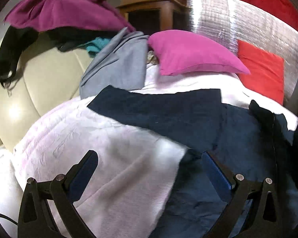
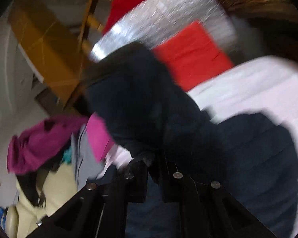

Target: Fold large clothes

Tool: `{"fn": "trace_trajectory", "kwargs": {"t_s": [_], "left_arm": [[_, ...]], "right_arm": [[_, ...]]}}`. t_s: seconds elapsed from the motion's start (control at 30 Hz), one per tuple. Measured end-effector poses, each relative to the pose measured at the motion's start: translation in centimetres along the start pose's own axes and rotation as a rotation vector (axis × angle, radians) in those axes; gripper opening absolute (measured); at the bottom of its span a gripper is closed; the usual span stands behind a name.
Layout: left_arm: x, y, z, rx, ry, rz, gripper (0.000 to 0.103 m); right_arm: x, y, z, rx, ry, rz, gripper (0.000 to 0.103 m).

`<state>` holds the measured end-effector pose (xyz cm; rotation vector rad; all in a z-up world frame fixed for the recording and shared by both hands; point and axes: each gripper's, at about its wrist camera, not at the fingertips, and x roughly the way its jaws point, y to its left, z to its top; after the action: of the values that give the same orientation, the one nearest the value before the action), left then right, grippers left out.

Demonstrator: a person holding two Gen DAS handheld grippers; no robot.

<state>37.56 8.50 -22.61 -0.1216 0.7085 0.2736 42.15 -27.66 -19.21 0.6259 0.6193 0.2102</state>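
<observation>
Your navy garment point(image 1: 168, 111) lies partly spread on the white bed cover point(image 1: 109, 158). Your right tongs point(image 2: 155, 158) are pinching a lifted corner of it, seemingly mid-fold; your left tongs point(image 1: 149, 162) hover spread at its edge. Next, likely pinch that edge to match.

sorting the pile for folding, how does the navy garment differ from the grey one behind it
The navy garment is spread across the white cover, while the grey garment lies bunched behind it, partly under the pink pillow. The right gripper is clamped on a lifted part of the navy garment; nothing holds the grey garment. The left gripper is open over the navy garment's edge. Both are plain and unfolded.
</observation>
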Motion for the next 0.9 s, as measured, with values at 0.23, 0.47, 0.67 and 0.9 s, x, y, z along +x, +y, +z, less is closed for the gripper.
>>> {"fn": "trace_trajectory", "kwargs": {"t_s": [0.23,0.47,0.67,0.9], "left_arm": [[0.8,0.8,0.0,-0.042,0.027,-0.018,0.103],[0.6,-1.3,-0.2,-0.092,0.080,-0.226,0.103],[0.8,-5.9,-1.2,-0.024,0.183,-0.448,0.103],[-0.1,-8.8,-2.7,0.140,0.221,-0.524,0.103]], "right_arm": [[9.6,0.9,-6.7,0.045,0.356,-0.113,0.021],[3.1,-2.4,-5.2,0.075,0.373,0.094,0.029],[-3.6,-7.2,-4.3,0.099,0.304,0.131,0.093],[-11.4,-12.7,-4.3,0.149,0.197,0.140,0.103]]}}
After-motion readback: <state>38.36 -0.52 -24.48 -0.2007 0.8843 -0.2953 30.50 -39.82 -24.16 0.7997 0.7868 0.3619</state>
